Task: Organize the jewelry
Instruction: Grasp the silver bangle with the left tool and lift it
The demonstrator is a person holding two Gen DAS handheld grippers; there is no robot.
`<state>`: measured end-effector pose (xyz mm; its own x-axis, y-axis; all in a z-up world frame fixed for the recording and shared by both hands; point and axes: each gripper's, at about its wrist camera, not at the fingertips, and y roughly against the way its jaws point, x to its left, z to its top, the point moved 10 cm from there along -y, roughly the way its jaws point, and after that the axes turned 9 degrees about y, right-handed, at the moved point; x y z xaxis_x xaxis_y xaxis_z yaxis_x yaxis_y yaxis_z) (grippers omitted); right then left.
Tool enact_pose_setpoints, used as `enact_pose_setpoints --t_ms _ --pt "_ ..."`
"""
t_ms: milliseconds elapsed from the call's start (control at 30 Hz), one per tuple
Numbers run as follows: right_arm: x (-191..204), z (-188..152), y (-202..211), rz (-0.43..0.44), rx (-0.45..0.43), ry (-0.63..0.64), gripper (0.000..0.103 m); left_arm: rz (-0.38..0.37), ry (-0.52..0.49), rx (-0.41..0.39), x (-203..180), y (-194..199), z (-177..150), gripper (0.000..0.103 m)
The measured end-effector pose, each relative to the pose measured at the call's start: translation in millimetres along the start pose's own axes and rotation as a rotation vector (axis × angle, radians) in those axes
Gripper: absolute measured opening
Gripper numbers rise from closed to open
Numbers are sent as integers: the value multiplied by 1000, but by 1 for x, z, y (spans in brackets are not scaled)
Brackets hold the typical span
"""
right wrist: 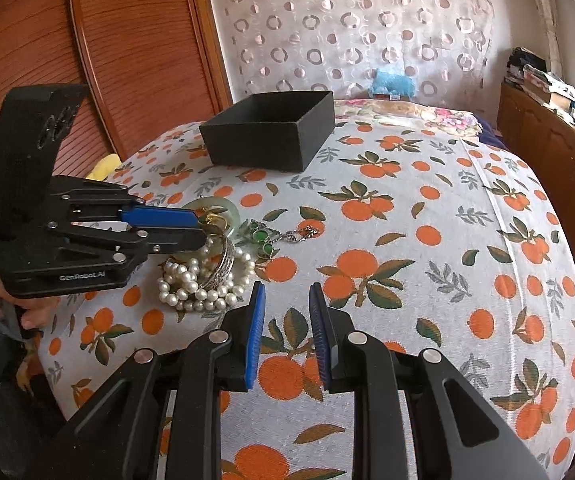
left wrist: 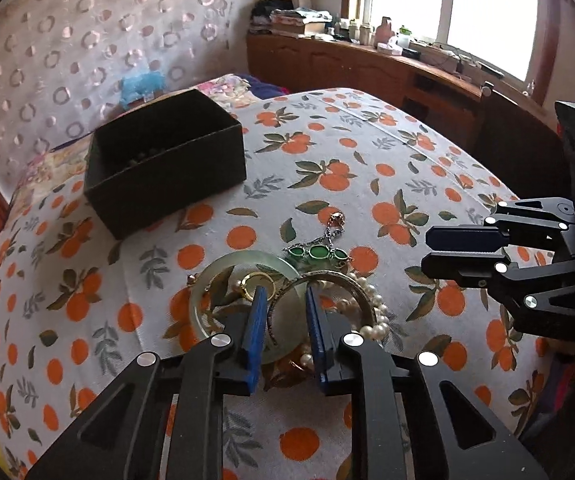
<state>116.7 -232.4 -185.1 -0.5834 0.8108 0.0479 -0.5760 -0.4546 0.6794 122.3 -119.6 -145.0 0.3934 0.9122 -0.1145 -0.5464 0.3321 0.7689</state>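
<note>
A heap of jewelry lies on the orange-print cloth: a pale jade bangle [left wrist: 223, 266], a silver bangle [left wrist: 361, 286], a pearl string [right wrist: 191, 284], a gold ring [left wrist: 257, 280] and a green-stone chain [left wrist: 317, 251]. My left gripper [left wrist: 285, 294] is open, its fingers straddling the jade bangle's near rim over the heap; it also shows in the right wrist view [right wrist: 199, 226]. My right gripper [right wrist: 286, 290] is open and empty, above the cloth to the right of the pearls. An open black box [left wrist: 167, 164] stands behind the heap, with small dark beads inside.
The cloth covers a round-looking table [right wrist: 447, 240]. A wooden cabinet [left wrist: 367, 68] with clutter runs under the window. A patterned curtain [right wrist: 347, 28] and a wooden panel [right wrist: 127, 40] stand behind the table. A yellow item [right wrist: 105, 166] lies at the table's left edge.
</note>
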Motion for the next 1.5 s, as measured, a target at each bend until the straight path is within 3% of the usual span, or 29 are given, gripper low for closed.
enact_pose_setpoints --t_ms 200,667,900,1000,1067,1300,1400,1500 --pt "-1 2 -1 1 5 9 26 -11 2 -9 1 1 6 3" --pt "13 11 -6 24 3 27 26 10 157 -207 30 59 21 0" --pt "23 17 -12 31 8 56 26 22 123 -138 37 43 17 1" --pt "24 17 -12 31 12 54 26 25 101 -100 39 31 16 16" --pt "24 16 -13 30 16 52 26 12 77 -70 37 22 15 18" --pt "22 12 -14 34 16 50 26 -10 20 10 29 -5 11 17" --pt "21 10 -14 35 17 48 26 -4 8 8 28 -7 10 8" --pt "20 10 -15 37 17 47 26 14 28 -24 32 -2 12 6"
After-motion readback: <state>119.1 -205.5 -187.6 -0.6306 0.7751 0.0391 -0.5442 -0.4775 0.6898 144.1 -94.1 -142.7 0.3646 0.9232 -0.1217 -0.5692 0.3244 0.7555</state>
